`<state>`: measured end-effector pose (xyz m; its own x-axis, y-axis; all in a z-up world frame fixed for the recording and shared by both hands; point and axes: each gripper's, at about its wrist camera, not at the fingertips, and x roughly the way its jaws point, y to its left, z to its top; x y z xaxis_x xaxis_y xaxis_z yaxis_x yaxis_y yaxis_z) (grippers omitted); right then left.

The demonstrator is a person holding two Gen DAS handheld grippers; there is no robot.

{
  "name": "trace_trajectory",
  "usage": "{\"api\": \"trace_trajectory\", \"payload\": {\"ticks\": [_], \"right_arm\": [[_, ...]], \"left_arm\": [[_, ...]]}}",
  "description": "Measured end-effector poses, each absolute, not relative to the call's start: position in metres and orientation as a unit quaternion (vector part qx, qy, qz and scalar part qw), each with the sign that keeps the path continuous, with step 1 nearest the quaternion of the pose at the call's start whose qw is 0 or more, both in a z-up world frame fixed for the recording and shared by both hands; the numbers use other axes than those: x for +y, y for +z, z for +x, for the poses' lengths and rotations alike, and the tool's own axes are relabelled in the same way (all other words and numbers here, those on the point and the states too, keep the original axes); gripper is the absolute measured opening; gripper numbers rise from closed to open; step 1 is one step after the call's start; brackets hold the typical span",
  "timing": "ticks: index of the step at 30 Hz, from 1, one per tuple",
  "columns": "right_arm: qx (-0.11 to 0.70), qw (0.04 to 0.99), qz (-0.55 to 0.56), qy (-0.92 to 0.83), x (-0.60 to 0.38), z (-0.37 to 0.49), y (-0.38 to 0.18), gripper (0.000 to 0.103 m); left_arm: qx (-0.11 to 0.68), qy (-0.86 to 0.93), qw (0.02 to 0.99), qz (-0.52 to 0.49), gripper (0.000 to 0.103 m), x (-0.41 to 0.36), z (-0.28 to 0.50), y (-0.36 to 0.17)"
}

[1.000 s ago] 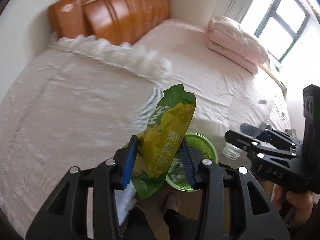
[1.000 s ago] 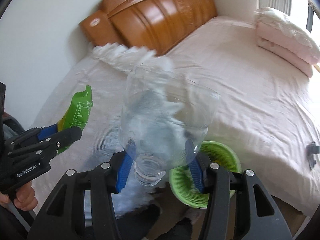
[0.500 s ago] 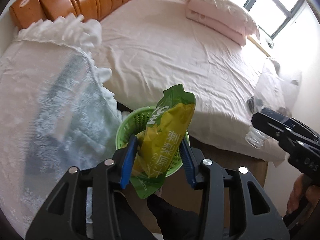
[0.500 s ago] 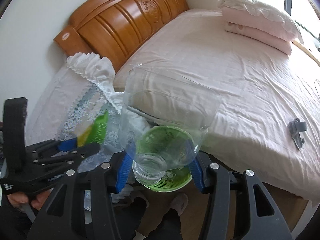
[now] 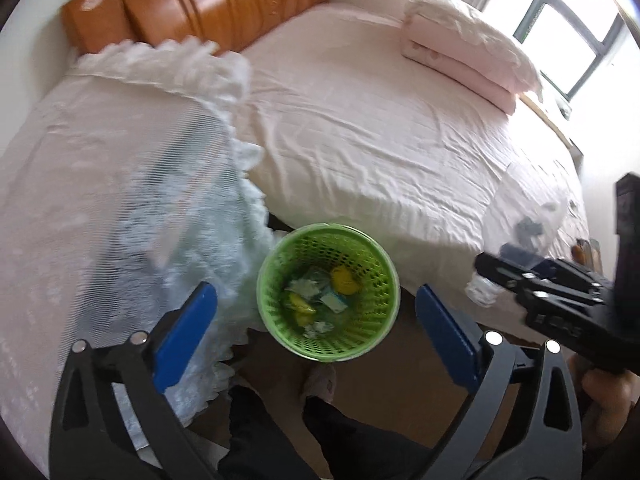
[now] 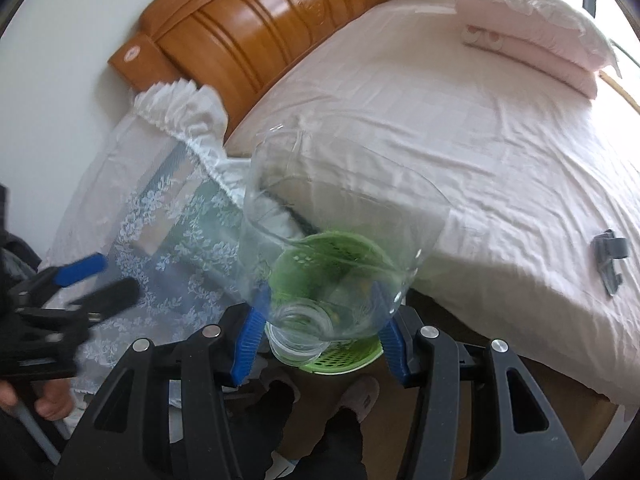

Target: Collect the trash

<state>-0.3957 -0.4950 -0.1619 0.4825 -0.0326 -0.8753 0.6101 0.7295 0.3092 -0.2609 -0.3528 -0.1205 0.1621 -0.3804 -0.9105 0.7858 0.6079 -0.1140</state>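
A green mesh waste basket (image 5: 366,330) stands on the floor between the bed and a lace-covered table, with yellow and pale wrappers (image 5: 320,300) inside. My left gripper (image 5: 316,328) is open and empty, spread directly above the basket. My right gripper (image 6: 322,330) is shut on a clear cut plastic bottle (image 6: 340,232), neck toward the camera, held above the basket (image 6: 352,358). In the left wrist view the right gripper (image 5: 496,270) shows at the right with the bottle (image 5: 528,208). The left gripper (image 6: 100,280) shows at the left of the right wrist view.
A bed with a pink sheet (image 5: 380,120) and wooden headboard (image 5: 224,0) fills the back. Folded pink bedding (image 5: 468,52) lies by the window. A white lace cloth (image 5: 100,200) covers the table at left. A grey clip (image 6: 610,260) lies on the bed. My feet (image 6: 360,396) are below.
My left gripper has opened and the green snack bag has left it; the basket now sits between its fingers. My right gripper has brought the bottle over the basket.
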Motion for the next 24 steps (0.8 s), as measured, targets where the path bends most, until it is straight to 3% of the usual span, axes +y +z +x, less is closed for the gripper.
{"api": "trace_trajectory", "payload": {"ticks": [2,3,4,12,24], "right_arm": [[0.478,0.797,0.318,-0.185,-0.492,-0.384,-0.173,0.063],[0.486,0.791,0.32,-0.187,-0.49,-0.378,-0.178,0.083],[0.491,0.787,0.319,-0.193,-0.488,-0.374,-0.181,0.095],[0.503,0.777,0.324,-0.194,-0.472,-0.339,-0.171,0.098],[0.39,0.903,0.153,-0.097,-0.374,-0.222,0.009,0.1]], "left_arm": [[0.504,-0.383,0.749,0.198,0.095,-0.342,-0.254,-0.113],[0.502,-0.379,0.752,0.197,0.095,-0.338,-0.251,-0.11],[0.5,-0.374,0.756,0.196,0.095,-0.334,-0.247,-0.107],[0.484,-0.319,0.798,0.162,0.095,-0.285,-0.211,-0.078],[0.375,-0.218,0.896,0.09,0.095,-0.184,-0.146,0.038]]}}
